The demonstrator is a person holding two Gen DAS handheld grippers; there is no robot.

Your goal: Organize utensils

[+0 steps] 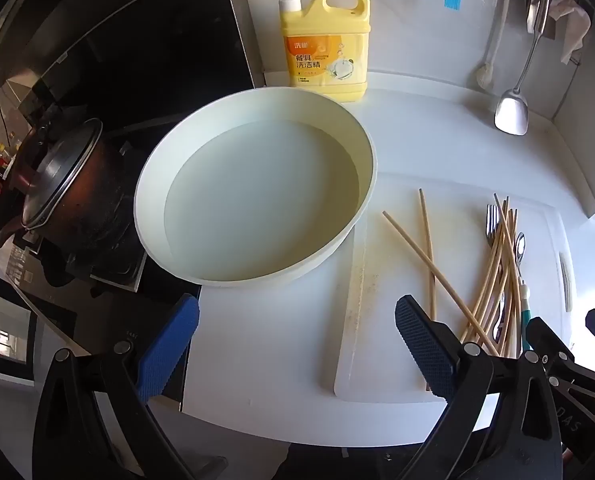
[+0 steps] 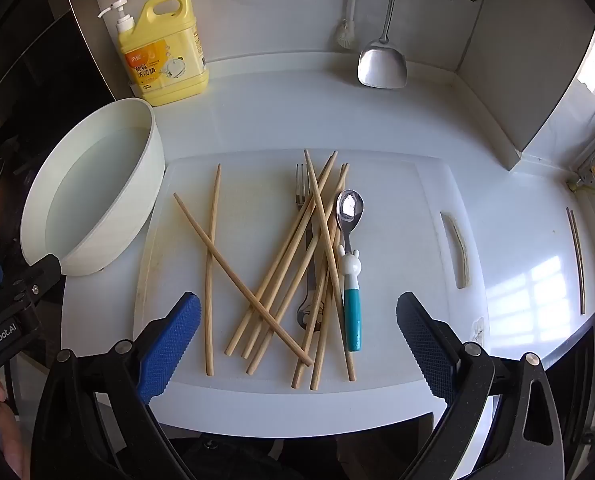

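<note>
While both tools are gaping wide and gripping nothing, the chopsticks (image 2: 293, 276) are lying heaped on the white cutting board (image 2: 409, 280), long axes running mostly near-to-far and fanning apart. The fork (image 2: 302, 188) and spoon (image 2: 349, 208) are pointing away. The right tool (image 2: 297, 344) is hovering over the board's near edge; the left tool (image 1: 297, 344) is hanging before the basin (image 1: 361, 216). The chopsticks are covering the fork's handle.

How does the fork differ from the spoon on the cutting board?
The fork is all metal; the spoon has a teal handle with a white rabbit figure. The fork lies buried under the chopsticks, only tines and handle end showing; the spoon lies at the pile's right edge, mostly exposed. Both point away, on the cutting board.
</note>
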